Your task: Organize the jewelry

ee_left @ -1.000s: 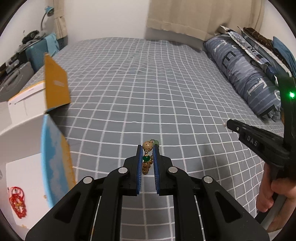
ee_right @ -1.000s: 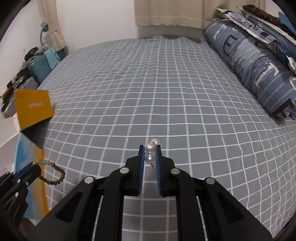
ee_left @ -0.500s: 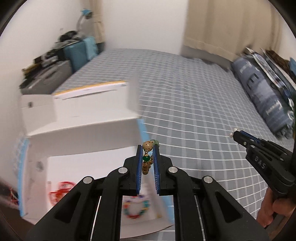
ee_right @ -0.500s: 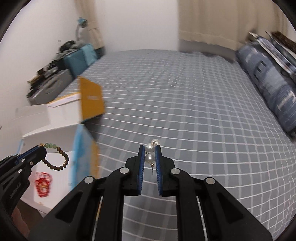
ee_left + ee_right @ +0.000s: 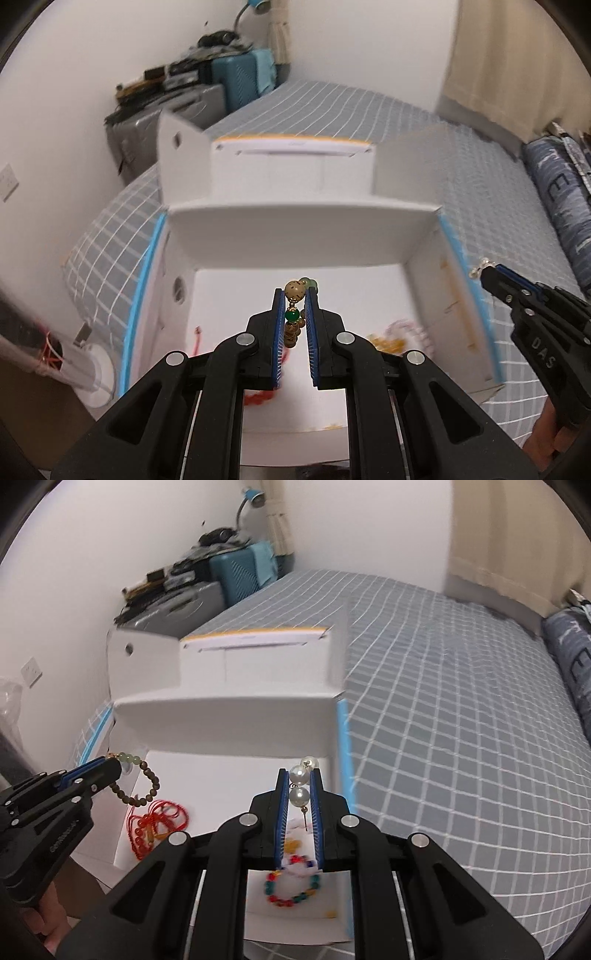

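My left gripper (image 5: 295, 295) is shut on a brown bead bracelet (image 5: 294, 317) with a green bead, held above the open white box (image 5: 303, 236). It also shows in the right wrist view (image 5: 110, 770), with the bracelet (image 5: 142, 786) hanging from it. My right gripper (image 5: 299, 775) is shut on a pearl earring (image 5: 299, 784) over the box's right side (image 5: 221, 716); it shows at the right of the left wrist view (image 5: 484, 267). Inside the box lie a red string piece (image 5: 151, 825) and a multicoloured bead bracelet (image 5: 291, 888).
The box sits on a bed with a grey checked cover (image 5: 461, 701). A blue pillow (image 5: 561, 199) lies at the right. A teal suitcase (image 5: 240, 572) and clutter stand against the wall at the far left. Box flaps (image 5: 181, 155) stand open at the back.
Both grippers have swung left, from over the bed to over the open box, still holding their pieces. The box interior now fills the lower views.
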